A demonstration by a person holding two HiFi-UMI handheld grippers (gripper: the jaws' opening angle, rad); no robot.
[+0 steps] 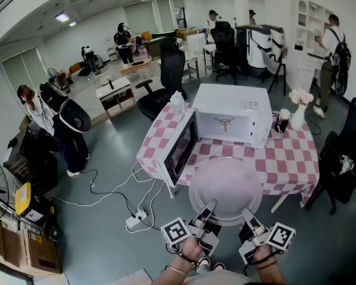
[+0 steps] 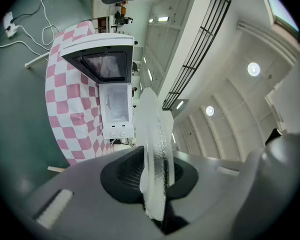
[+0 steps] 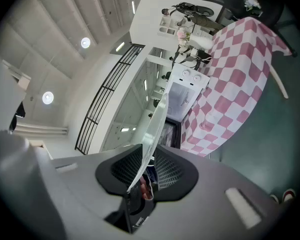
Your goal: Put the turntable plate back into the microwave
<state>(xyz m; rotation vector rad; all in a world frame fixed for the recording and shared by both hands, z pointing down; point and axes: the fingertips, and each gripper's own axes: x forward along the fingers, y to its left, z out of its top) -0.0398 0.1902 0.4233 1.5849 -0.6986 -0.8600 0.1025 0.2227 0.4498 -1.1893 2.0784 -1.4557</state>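
The round clear glass turntable plate (image 1: 225, 186) hangs in the air in front of the table, about level. My left gripper (image 1: 209, 209) is shut on its near rim, and my right gripper (image 1: 247, 214) is shut on the same rim a little to the right. In the left gripper view the plate (image 2: 152, 144) stands edge-on between the pads of the left gripper (image 2: 152, 184). The right gripper view shows the plate (image 3: 157, 121) the same way in the right gripper (image 3: 142, 176). Beyond it the white microwave (image 1: 231, 114) sits on the table with its door (image 1: 179, 148) swung open to the left.
The table has a pink and white checked cloth (image 1: 285, 159). On it are a vase of flowers (image 1: 298, 114), a clear bottle (image 1: 177, 101) and a dark object (image 1: 282, 122). Cables and a power strip (image 1: 133, 221) lie on the floor at left. A black chair (image 1: 344, 159) stands at right.
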